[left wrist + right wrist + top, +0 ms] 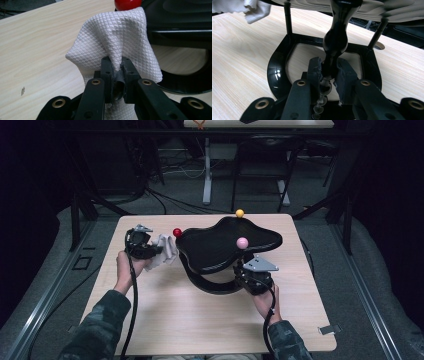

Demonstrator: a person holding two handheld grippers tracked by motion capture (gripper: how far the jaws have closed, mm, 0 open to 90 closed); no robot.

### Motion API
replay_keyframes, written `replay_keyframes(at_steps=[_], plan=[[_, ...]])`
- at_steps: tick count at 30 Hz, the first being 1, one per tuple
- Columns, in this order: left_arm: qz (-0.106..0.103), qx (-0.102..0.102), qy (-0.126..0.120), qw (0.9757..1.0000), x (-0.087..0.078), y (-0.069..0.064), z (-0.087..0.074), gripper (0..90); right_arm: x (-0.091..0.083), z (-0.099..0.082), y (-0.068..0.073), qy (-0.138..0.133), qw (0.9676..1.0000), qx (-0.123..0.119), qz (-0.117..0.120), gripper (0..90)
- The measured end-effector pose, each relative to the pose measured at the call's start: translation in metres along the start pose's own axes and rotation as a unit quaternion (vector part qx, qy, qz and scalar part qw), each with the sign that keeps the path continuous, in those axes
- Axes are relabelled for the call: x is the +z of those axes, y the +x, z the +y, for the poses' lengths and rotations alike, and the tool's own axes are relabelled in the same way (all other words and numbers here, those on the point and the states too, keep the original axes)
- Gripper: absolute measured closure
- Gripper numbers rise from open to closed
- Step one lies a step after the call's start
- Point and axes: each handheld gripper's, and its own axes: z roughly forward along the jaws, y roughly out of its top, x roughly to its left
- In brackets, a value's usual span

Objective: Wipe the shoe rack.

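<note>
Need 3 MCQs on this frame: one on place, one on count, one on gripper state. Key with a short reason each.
1. Where is the white cloth?
A. On the floor
B. Pinched in the left gripper, beside the red ball
C. Draped over the tray

2. How many coloured balls stand on the black tray stand?
A. One
B. Three
C. Five

3. What is the right gripper doing?
A. Shut on the stand's black post
B. Open above the table
C. Shut on the cloth

Key:
1 B: the left gripper view shows the cloth clamped between the jaws, just below the red ball.
2 B: red, yellow and pink show in the high view.
3 A: both jaws press on the post.
</note>
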Motion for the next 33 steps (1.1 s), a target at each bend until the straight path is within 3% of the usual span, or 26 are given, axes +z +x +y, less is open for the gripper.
replay_keyframes(at_steps=[10, 20, 26, 33], plan=[[-0.007, -0.008, 0.008, 0.9999, 0.02, -0.004, 0.007, 82.0, 0.001, -0.001, 0.0, -0.004, 1.0, -0.001, -0.003, 74.7], [-0.027, -0.019, 0.01, 0.9994, 0.031, -0.005, 0.009, 82.0, 0.001, -0.001, 0.0, -0.003, 1.0, -0.001, -0.002, 74.7], [-0.025, -0.016, 0.014, 0.9995, 0.033, -0.006, 0.01, 82.1, 0.001, -0.001, 0.0, -0.004, 1.0, -0.002, -0.002, 74.7], [-0.039, -0.017, 0.009, 0.999, 0.029, -0.008, 0.009, 82.1, 0.001, -0.001, 0.0, -0.004, 1.0, -0.002, -0.003, 74.7]])
